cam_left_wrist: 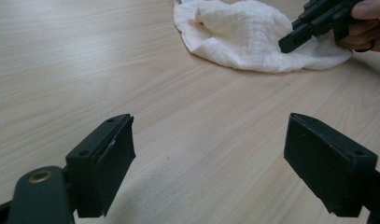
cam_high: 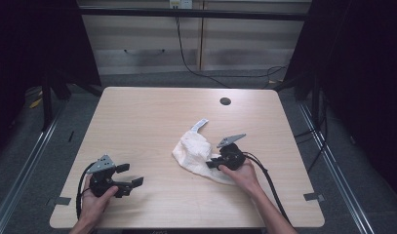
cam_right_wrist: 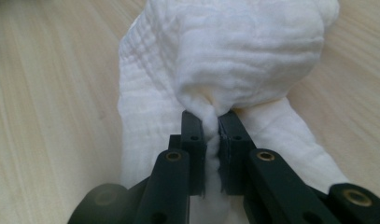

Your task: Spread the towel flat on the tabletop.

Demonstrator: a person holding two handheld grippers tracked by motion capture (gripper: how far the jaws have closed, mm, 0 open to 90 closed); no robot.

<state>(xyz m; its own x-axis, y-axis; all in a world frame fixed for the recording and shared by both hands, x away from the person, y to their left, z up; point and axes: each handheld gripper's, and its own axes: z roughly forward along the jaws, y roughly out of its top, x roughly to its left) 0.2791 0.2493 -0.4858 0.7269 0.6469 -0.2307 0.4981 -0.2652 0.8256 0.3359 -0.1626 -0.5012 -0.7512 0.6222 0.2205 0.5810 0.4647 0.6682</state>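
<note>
Pinching a fold of the white cloth (cam_right_wrist: 234, 60) between its two black jaws, the right gripper (cam_right_wrist: 211, 126) is closed on the fabric, which bunches up just above the jaw tips and spreads out beyond them; from the high view the same right gripper (cam_high: 216, 164) sits at the near right edge of the cloth (cam_high: 193, 151), held by the person's right hand (cam_high: 242, 173), with a grey three-cornered plate on top and a black cable trailing back toward the table's near edge; the cloth lies crumpled on the wooden table (cam_high: 147, 112), a little right of the middle, with a small tag (cam_high: 200, 124) sticking out from its far side; a dark round hole (cam_high: 225, 101) sits in the tabletop near the far edge, well apart from the cloth.

Over at the near left of the table, the left gripper (cam_high: 128, 175) is held by the left hand (cam_high: 96, 195) with its jaws spread wide and nothing between them; in the left gripper view those jaws stand far apart above bare wood (cam_left_wrist: 85, 70), and farther off the cloth (cam_left_wrist: 243, 37) lies on the table with the right gripper's jaws (cam_left_wrist: 297, 39) against its edge and fingers (cam_left_wrist: 369, 28) wrapped round that gripper's body.
</note>
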